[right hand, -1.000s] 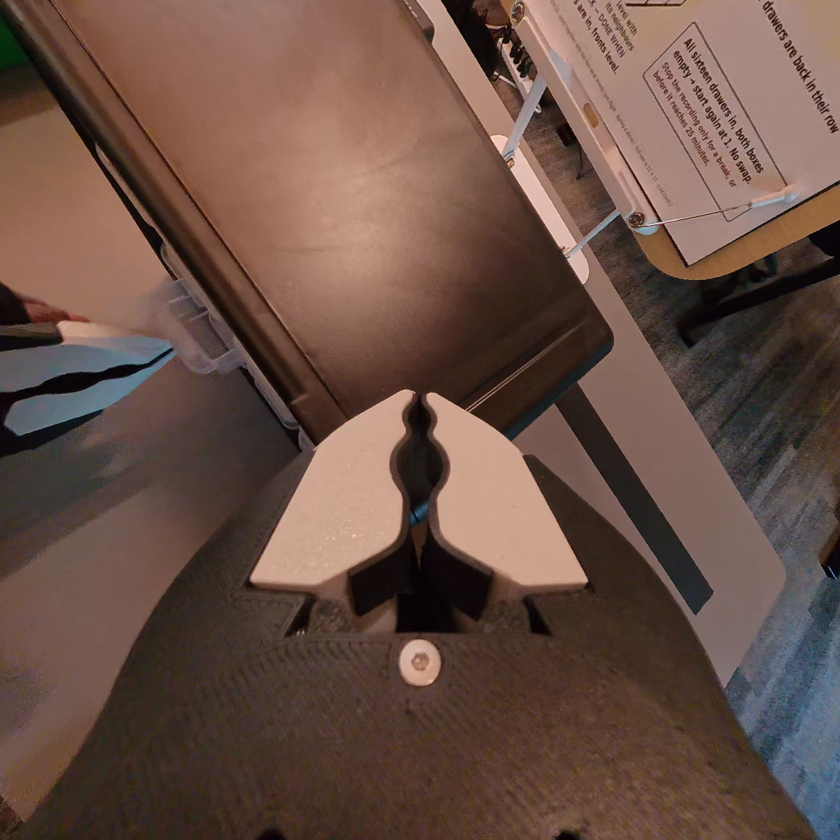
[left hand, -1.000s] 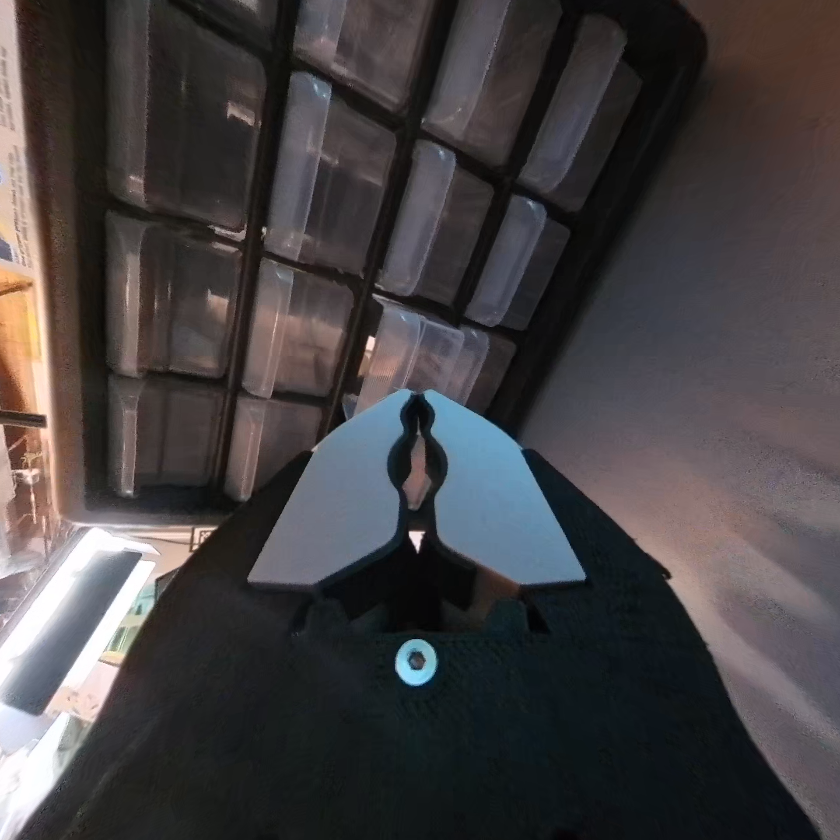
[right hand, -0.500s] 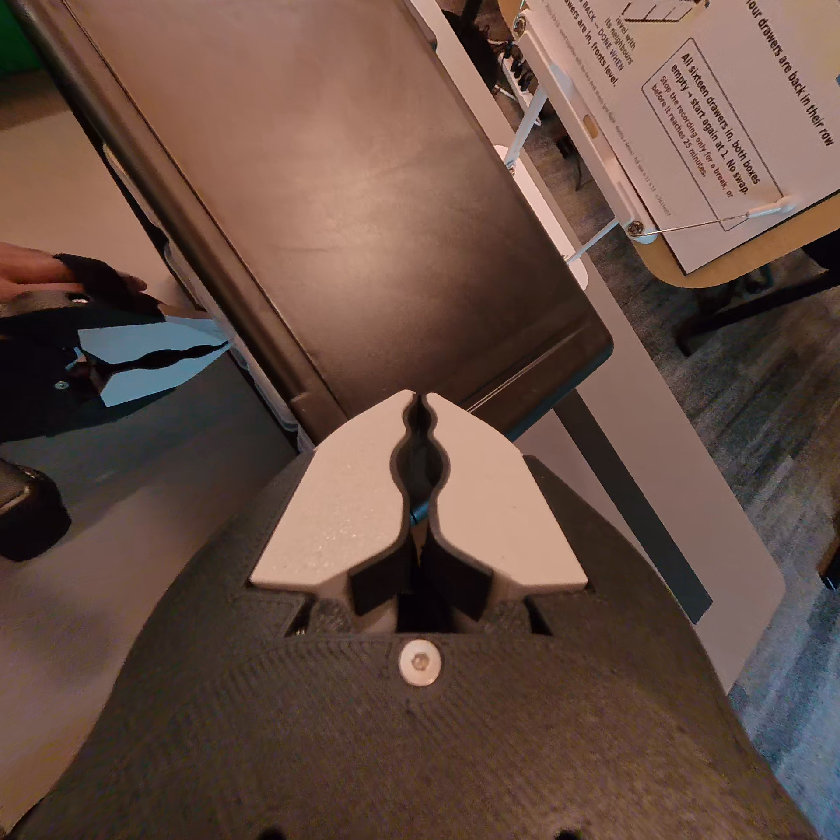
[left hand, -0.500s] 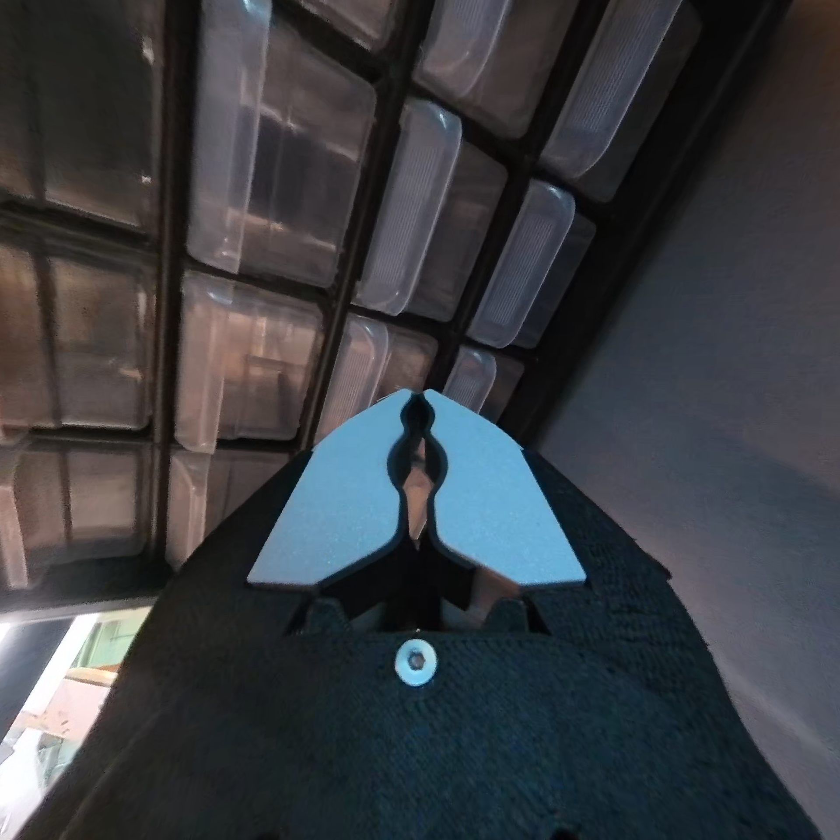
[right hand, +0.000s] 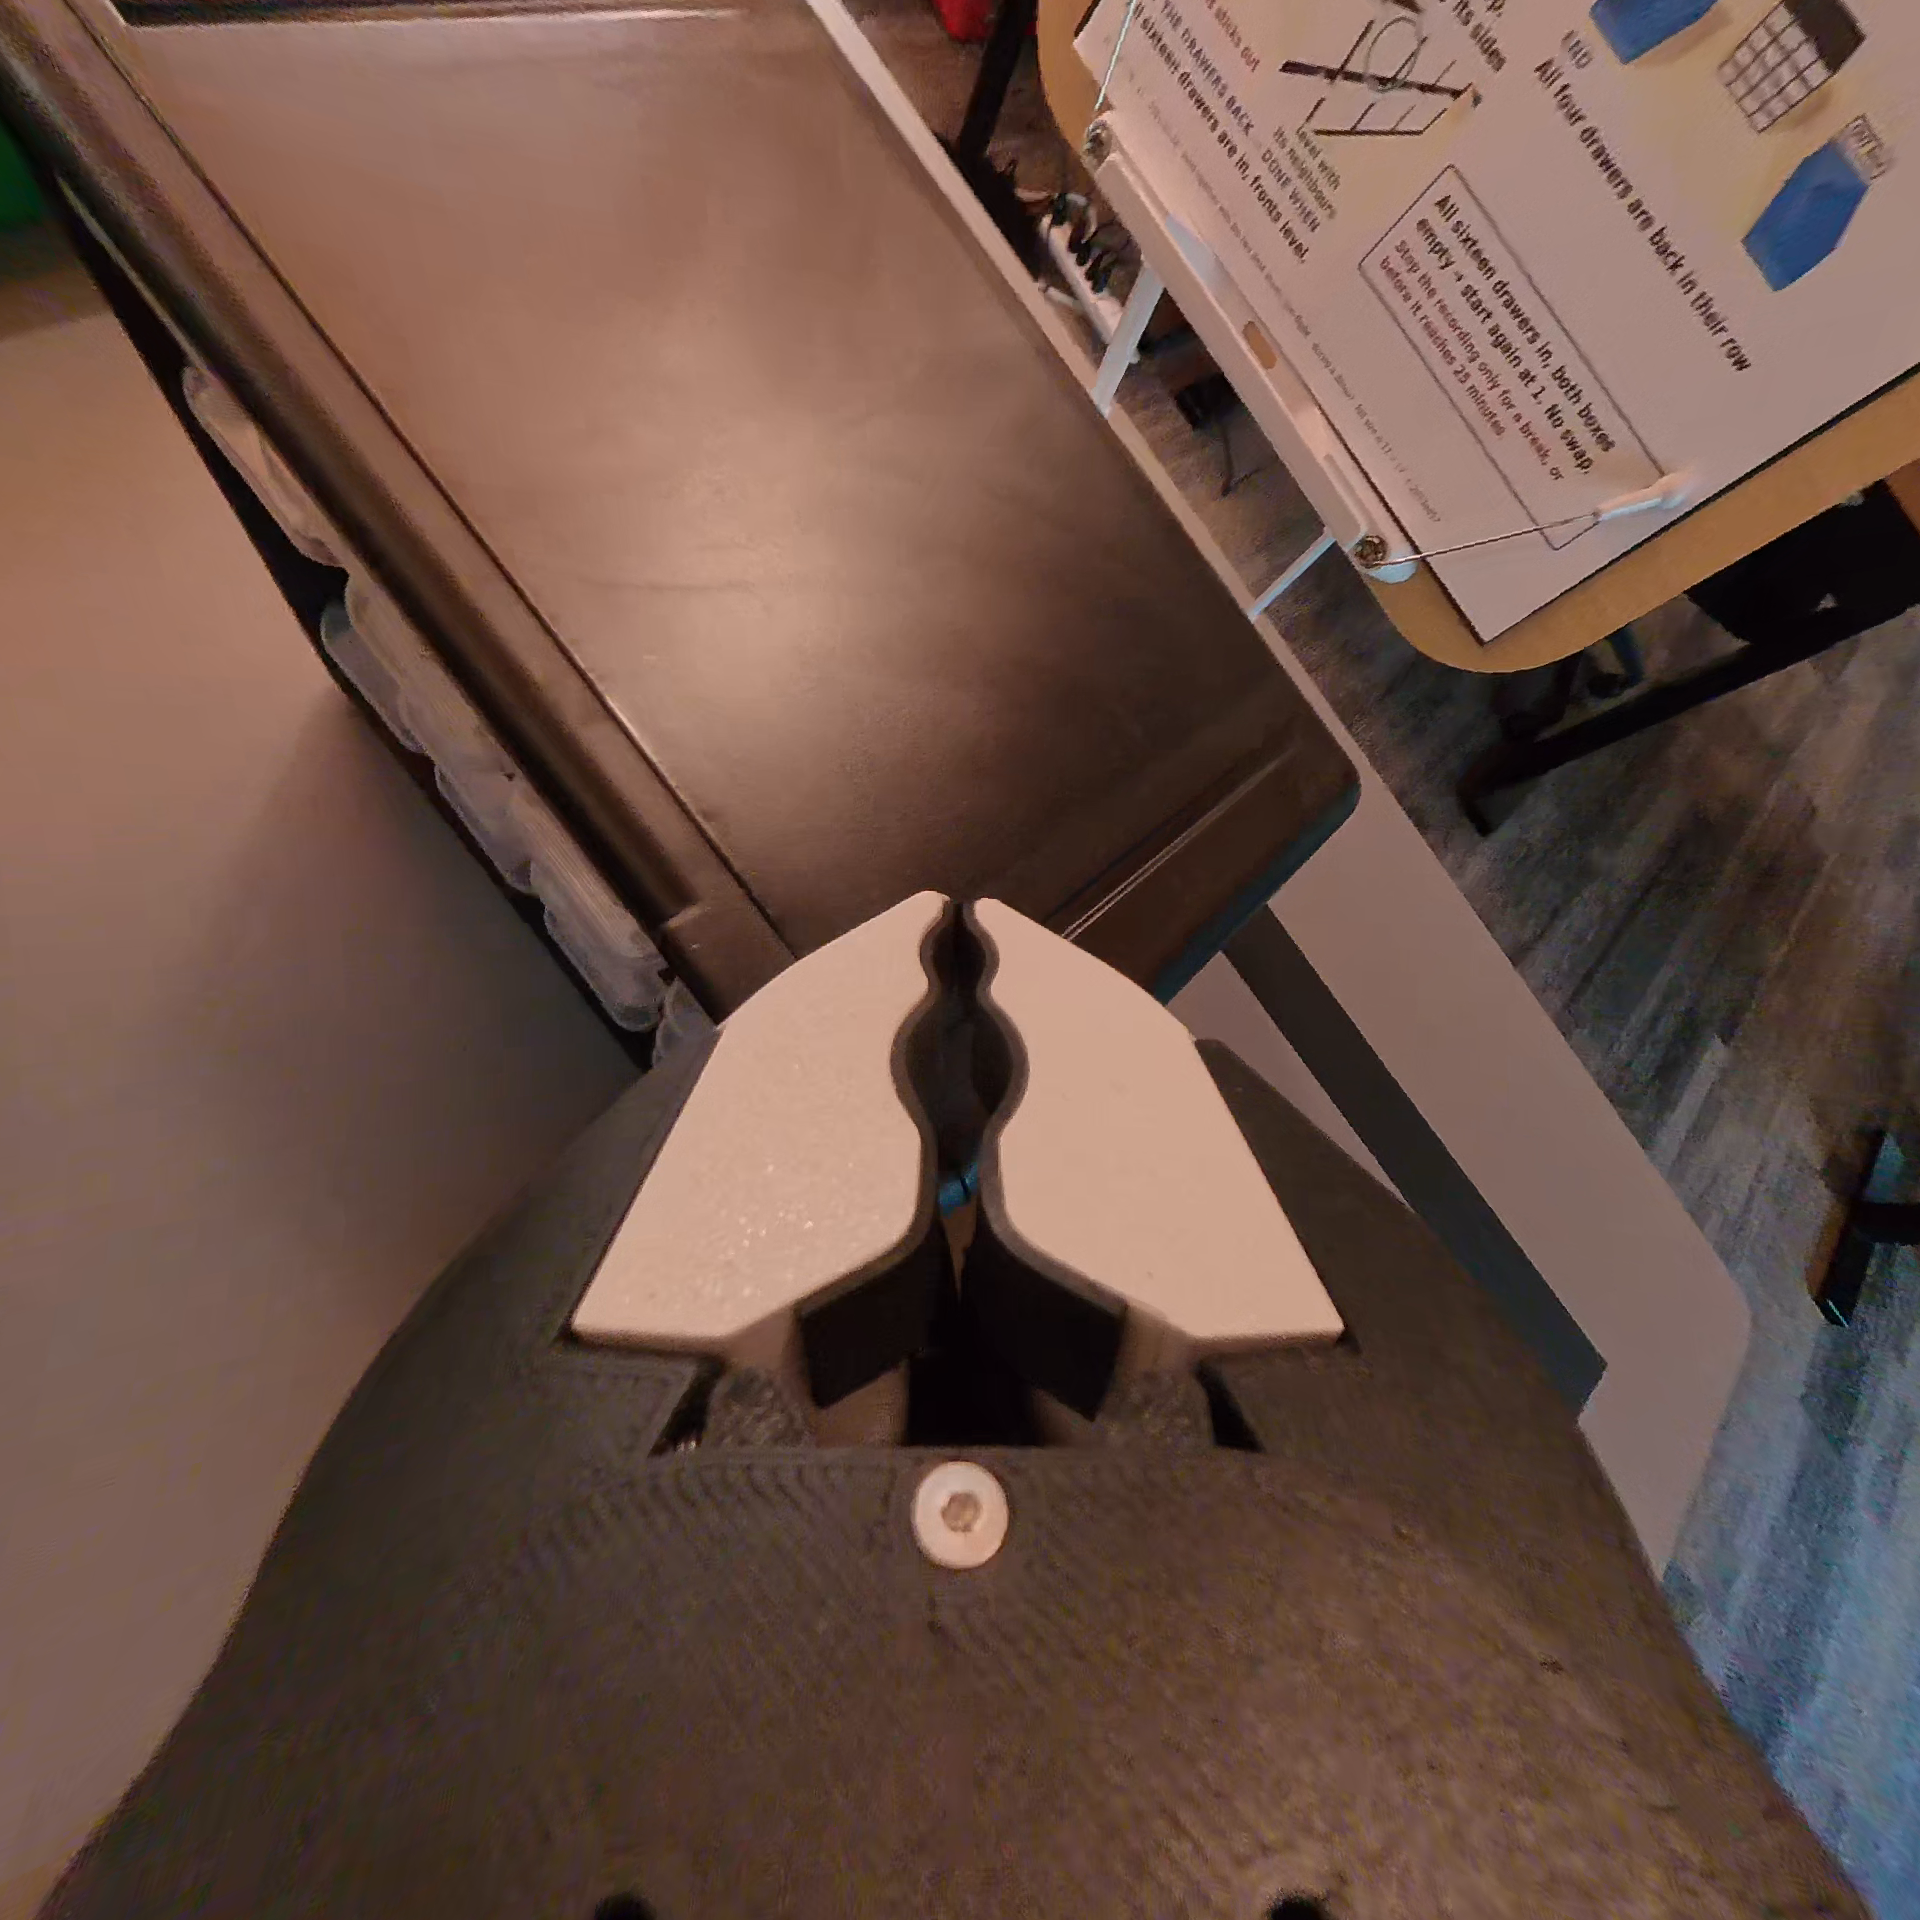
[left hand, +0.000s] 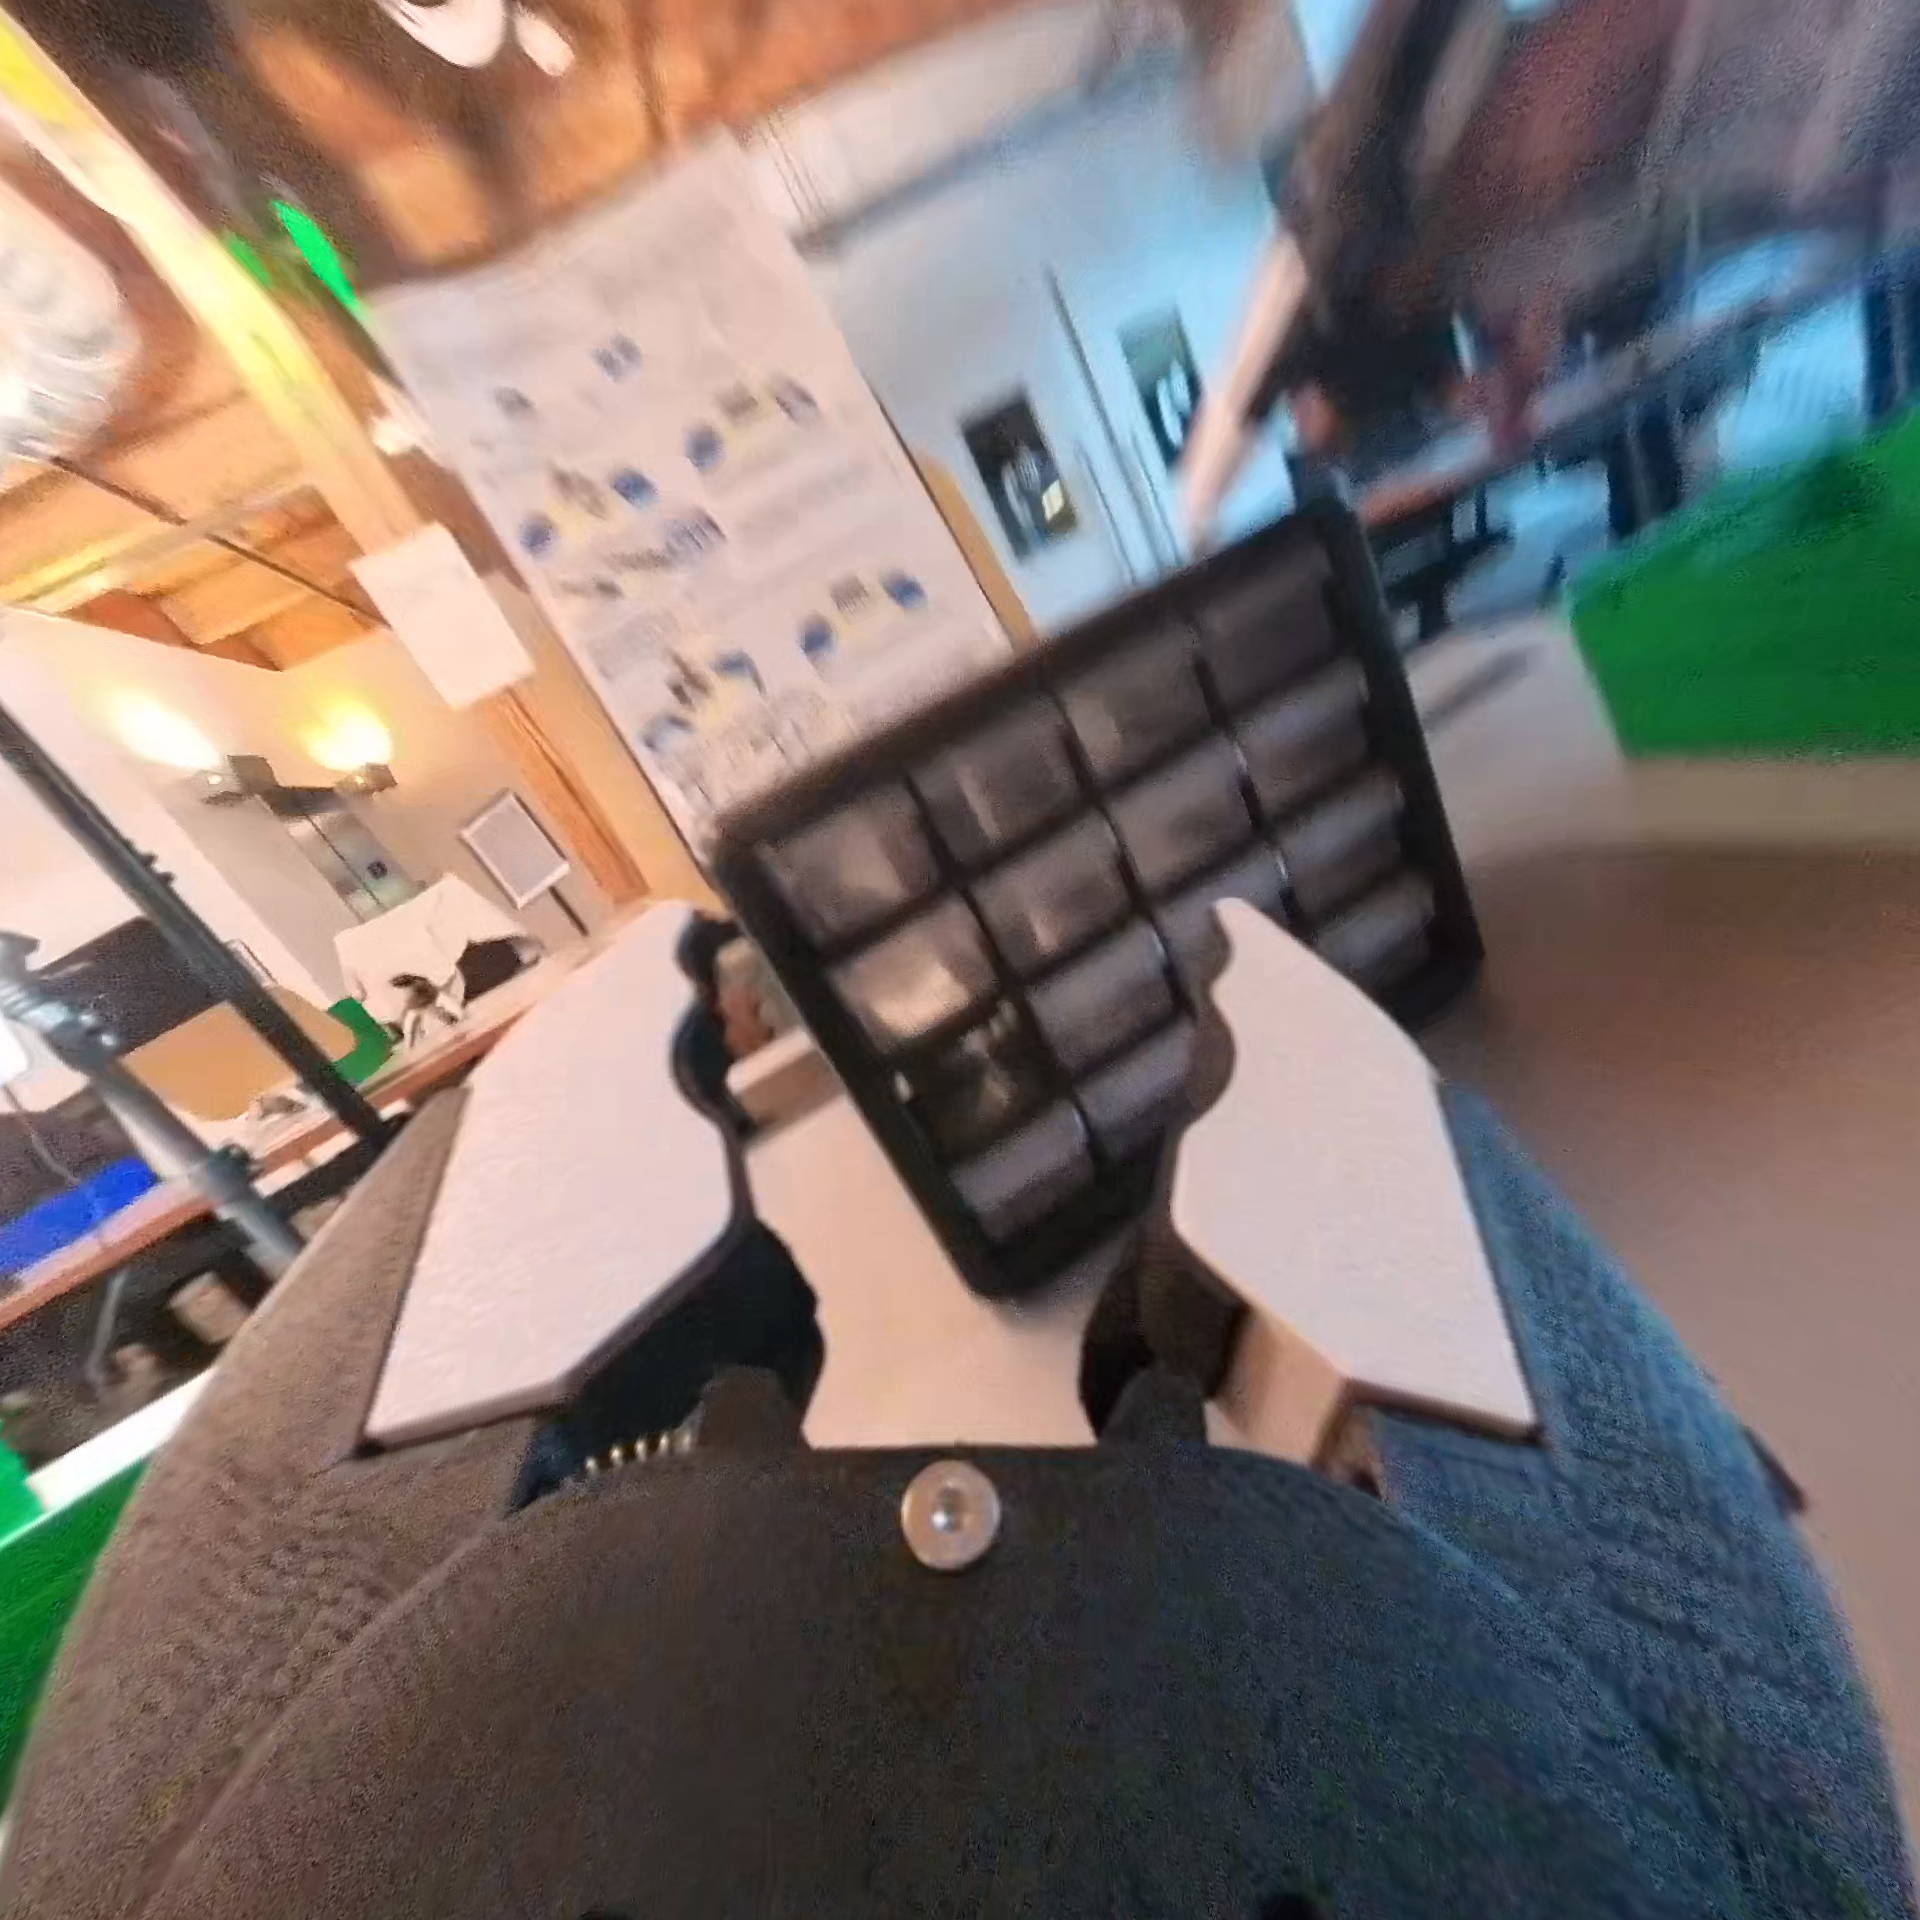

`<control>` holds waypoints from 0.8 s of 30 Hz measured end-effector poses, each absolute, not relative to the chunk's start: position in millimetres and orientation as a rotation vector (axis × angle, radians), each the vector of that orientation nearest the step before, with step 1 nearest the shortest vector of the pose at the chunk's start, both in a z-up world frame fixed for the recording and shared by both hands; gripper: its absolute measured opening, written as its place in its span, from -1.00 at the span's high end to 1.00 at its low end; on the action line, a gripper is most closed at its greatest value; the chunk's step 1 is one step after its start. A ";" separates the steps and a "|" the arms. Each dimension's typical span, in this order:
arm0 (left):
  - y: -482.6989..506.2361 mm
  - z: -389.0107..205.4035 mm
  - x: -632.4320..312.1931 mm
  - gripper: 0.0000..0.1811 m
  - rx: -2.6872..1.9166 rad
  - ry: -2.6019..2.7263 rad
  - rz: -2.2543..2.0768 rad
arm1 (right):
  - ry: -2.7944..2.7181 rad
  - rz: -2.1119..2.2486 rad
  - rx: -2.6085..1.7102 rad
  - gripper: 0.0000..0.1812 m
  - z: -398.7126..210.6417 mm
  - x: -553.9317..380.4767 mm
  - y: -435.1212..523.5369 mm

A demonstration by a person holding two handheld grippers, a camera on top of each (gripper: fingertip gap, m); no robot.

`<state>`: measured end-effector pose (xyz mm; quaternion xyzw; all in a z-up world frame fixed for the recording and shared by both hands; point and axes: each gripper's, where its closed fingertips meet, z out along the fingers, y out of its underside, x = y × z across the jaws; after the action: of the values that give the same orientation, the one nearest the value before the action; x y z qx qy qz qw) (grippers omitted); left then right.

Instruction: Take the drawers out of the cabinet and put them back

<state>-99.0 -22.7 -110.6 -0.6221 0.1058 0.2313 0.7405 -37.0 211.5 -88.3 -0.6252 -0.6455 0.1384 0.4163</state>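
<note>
Plainly, the left gripper (left hand: 951, 925) is hanging well back from the black cabinet (left hand: 1101, 914), its white fingers (left hand: 582, 1174) spread wide with nothing between them. Its view is smeared with motion, so finer detail is lost, though the cabinet is showing as a grid of translucent drawers (left hand: 1049, 894) standing on the pale table (left hand: 1714, 1039), and every slot that can be made out is looking filled and roughly level.

From the other side, the right gripper (right hand: 961, 914) is resting against the cabinet's (right hand: 727, 416) lower corner at its dark flat side, fingertips pinched together and holding nothing. Along the front edge the clear drawer (right hand: 488, 769) handles are peeking out in a row. An instruction sheet (right hand: 1507, 260) is propped on a stand beyond the table (right hand: 1455, 1039) edge.

What could go wrong: the cabinet is probably light (an all-plastic shell with seemingly empty drawers), so a pull on a snug drawer could drag or tip the whole unit toward the left gripper if the right one is not bracing firmly. That brace is sitting low on a slick panel and may slide off. The wide-spread left fingers, coming in at speed, could also straddle two neighbouring handles, or bump a drawer deeper instead of catching its lip.
</note>
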 end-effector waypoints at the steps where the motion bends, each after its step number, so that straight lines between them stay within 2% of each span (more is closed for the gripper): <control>1: -29.8 -94.8 -103.9 -0.13 -1.310 0.189 0.461 | -1.597 0.355 -1.563 0.99 -88.1 -36.9 211.6; 3: -43.5 -72.6 -115.1 -0.35 -1.239 0.105 0.385 | -1.529 0.389 -1.553 1.00 -87.7 -37.0 211.8; 4: -51.1 -64.9 -119.3 -0.38 -1.203 0.077 0.361 | -1.492 0.409 -1.542 1.00 -87.5 -37.1 211.9; 10: -83.8 -45.0 -154.9 -0.33 -1.128 -0.018 0.398 | -1.360 0.450 -1.376 1.00 -84.9 -36.0 218.0; 12: -93.0 -42.8 -168.4 -0.27 -1.124 -0.052 0.416 | -1.340 0.420 -1.287 0.67 -75.5 -33.1 221.9; 14: -98.4 -49.1 -186.8 -0.14 -1.189 -0.082 0.440 | -1.251 0.550 -1.250 0.45 -55.4 -27.7 218.3; 17: -105.4 -80.1 -230.5 -0.12 -1.447 -0.092 0.522 | -1.076 0.797 -1.135 0.16 -12.0 -7.1 209.1; 20: -120.4 -87.3 -286.4 0.08 -1.544 -0.144 0.578 | -0.987 0.971 -0.935 0.05 27.5 23.5 189.3; 24: -115.1 -137.1 -359.6 0.09 -1.951 -0.090 0.525 | -0.929 1.007 -0.910 0.06 49.3 56.8 182.3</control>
<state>-359.6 -115.1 -137.1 -0.8176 -0.0377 0.2200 0.5307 56.8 182.3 49.3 -0.4052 -0.4139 0.4486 0.6806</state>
